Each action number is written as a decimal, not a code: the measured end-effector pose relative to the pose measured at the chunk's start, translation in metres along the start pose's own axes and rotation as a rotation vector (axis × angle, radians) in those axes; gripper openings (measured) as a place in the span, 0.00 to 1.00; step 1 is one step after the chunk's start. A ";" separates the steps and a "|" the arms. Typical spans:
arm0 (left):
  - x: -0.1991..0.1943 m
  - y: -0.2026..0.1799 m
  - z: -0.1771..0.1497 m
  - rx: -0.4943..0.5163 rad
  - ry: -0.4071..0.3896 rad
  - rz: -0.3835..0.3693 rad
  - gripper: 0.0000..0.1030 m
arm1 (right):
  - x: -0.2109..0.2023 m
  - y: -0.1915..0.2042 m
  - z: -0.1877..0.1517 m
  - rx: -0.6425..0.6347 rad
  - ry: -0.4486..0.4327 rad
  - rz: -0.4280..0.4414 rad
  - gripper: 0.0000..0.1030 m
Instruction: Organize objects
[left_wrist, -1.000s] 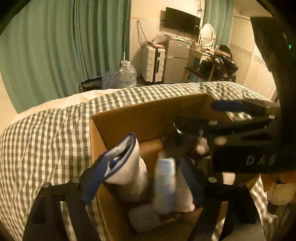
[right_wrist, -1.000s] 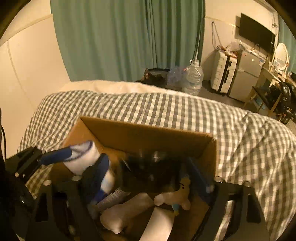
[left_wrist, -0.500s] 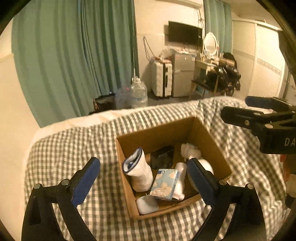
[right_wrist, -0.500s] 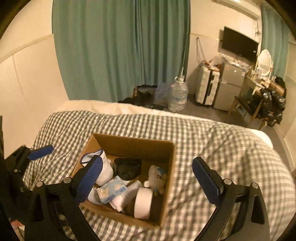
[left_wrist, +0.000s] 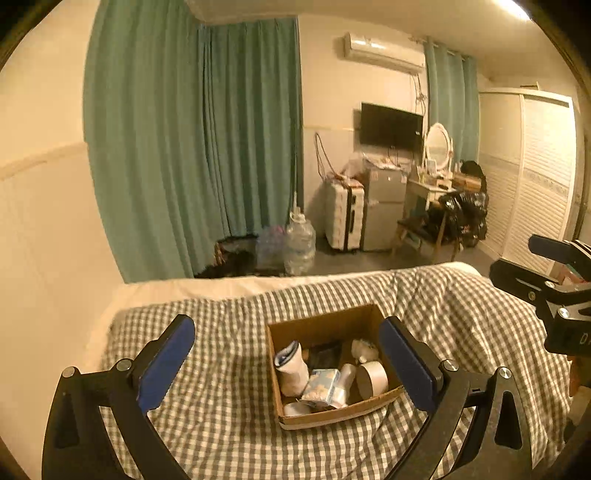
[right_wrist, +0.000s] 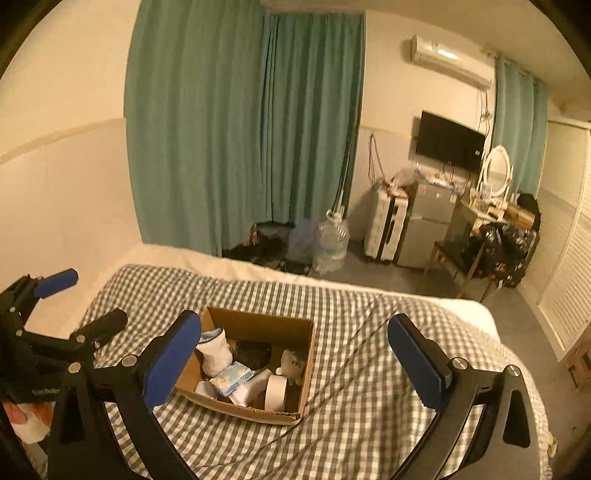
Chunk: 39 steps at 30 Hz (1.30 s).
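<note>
I have two grippers up over the bed, and both are empty. The left gripper has just been opening and its jaws now stand spread wide, nothing between the blue pads; the right gripper has done the same and grips nothing.

One cardboard box sits on the checked bedspread, ahead of and below both tools. From the left gripper it lies toward the right-hand finger; from the right gripper it lies just inside the left-hand finger.

In the box I count one rolled white sock with a blue cuff, one dark pouch, one small plush toy, one pale blue tissue pack and one roll of white tape. Two or three more white items lie among them; I cannot tell what they are.

Beyond the bed stand one water jug and one white suitcase.
</note>
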<state>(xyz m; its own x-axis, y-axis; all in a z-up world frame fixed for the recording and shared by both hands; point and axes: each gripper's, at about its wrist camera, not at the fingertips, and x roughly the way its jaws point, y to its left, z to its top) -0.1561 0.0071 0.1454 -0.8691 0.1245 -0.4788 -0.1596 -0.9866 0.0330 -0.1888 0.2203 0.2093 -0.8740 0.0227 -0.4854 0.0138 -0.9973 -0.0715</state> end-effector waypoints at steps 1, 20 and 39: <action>-0.005 0.001 0.001 -0.006 -0.001 0.001 1.00 | -0.008 0.000 0.000 0.003 -0.011 -0.006 0.99; -0.071 0.002 -0.084 -0.149 -0.104 0.089 1.00 | -0.067 0.018 -0.104 -0.021 -0.132 -0.054 0.99; -0.020 -0.018 -0.188 -0.075 -0.041 0.139 1.00 | -0.002 0.016 -0.201 -0.005 -0.054 -0.052 0.99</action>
<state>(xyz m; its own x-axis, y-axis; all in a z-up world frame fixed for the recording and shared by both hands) -0.0481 0.0029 -0.0109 -0.8990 -0.0114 -0.4377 -0.0022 -0.9995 0.0304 -0.0888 0.2185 0.0342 -0.8986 0.0703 -0.4332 -0.0300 -0.9946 -0.0993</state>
